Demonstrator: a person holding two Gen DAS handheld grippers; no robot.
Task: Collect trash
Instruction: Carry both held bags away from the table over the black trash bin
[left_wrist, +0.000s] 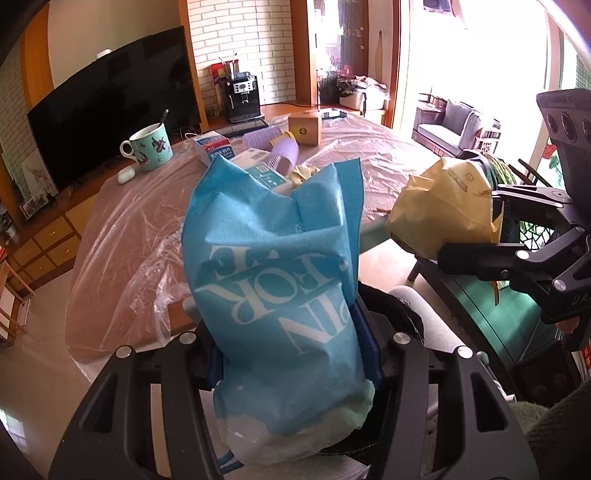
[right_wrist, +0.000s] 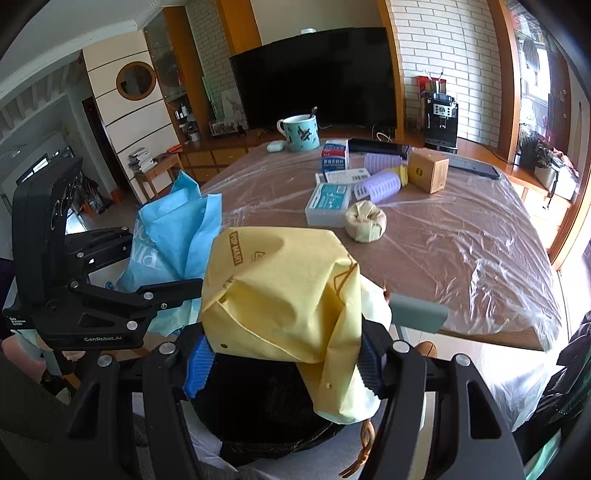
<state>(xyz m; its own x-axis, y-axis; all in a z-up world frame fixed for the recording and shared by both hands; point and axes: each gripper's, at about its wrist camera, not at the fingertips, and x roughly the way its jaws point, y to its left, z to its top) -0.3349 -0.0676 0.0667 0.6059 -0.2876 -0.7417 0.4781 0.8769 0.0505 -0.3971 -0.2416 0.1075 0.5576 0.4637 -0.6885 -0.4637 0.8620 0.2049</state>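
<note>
My left gripper (left_wrist: 295, 354) is shut on a crumpled blue paper bag (left_wrist: 273, 280) with white lettering, held above a black-lined trash bin (left_wrist: 391, 310). The blue bag also shows in the right wrist view (right_wrist: 170, 236). My right gripper (right_wrist: 284, 365) is shut on a crumpled yellow paper bag (right_wrist: 280, 288), held over the same bin (right_wrist: 266, 417). The yellow bag shows in the left wrist view (left_wrist: 439, 206), with the right gripper (left_wrist: 480, 229) around it. A crumpled beige paper wad (right_wrist: 365, 221) lies on the table.
The table (right_wrist: 461, 236) is covered in clear plastic. On it stand a teal mug (right_wrist: 299, 133), small boxes (right_wrist: 328, 199), purple rollers (right_wrist: 380, 184), a wooden box (right_wrist: 428, 171) and an earbud case (right_wrist: 275, 146). A TV (right_wrist: 314, 81) and coffee machine (right_wrist: 441, 118) stand behind.
</note>
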